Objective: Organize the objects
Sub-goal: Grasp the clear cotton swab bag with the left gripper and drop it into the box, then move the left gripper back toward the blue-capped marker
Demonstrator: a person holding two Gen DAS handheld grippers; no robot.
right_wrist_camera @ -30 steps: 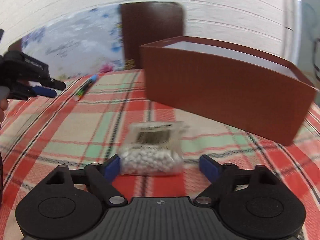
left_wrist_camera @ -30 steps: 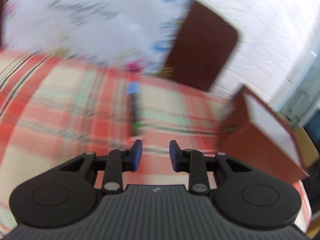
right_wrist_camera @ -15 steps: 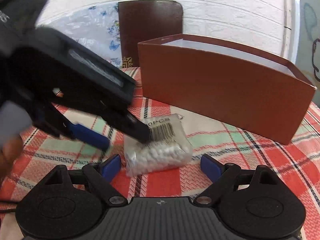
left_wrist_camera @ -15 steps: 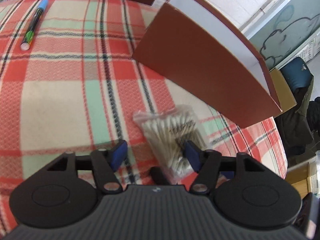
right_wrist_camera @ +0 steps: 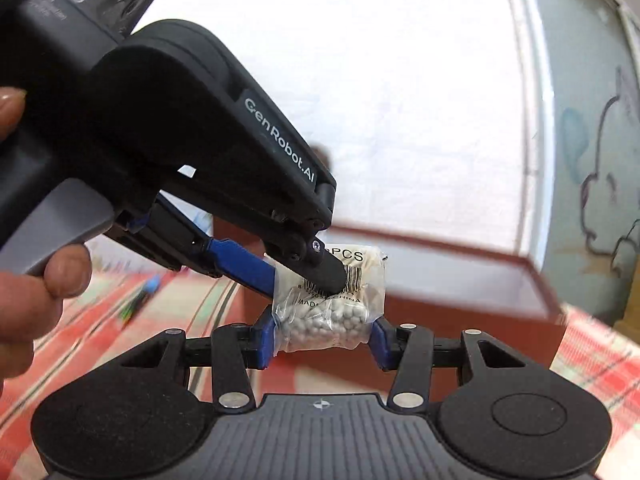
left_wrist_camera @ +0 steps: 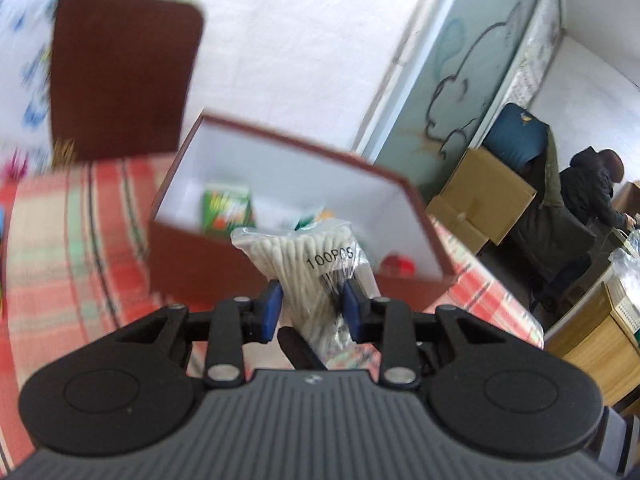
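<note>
Both jaws closing onto the swab bag (left_wrist_camera: pixel 308 264), left gripper (left_wrist_camera: pixel 310 306) and right gripper (right_wrist_camera: pixel 322 338) are lifting it, long axis pointing 12 o'clock toward the brown box (left_wrist_camera: pixel 224 256).

My left gripper (left_wrist_camera: pixel 311 307) points down and forward, its blue pads having just closed; they now press on both sides of the bag of cotton swabs (left_wrist_camera: pixel 308 256), which stands up between them. My right gripper (right_wrist_camera: pixel 322 338) sits nearly level, jaws also just closed, clamping the same bag from its near end (swab tips bunched between the pads). In the right wrist view the left gripper reaches in from the upper left, and my left hand (right_wrist_camera: pixel 28 280) wraps its handle.
</note>
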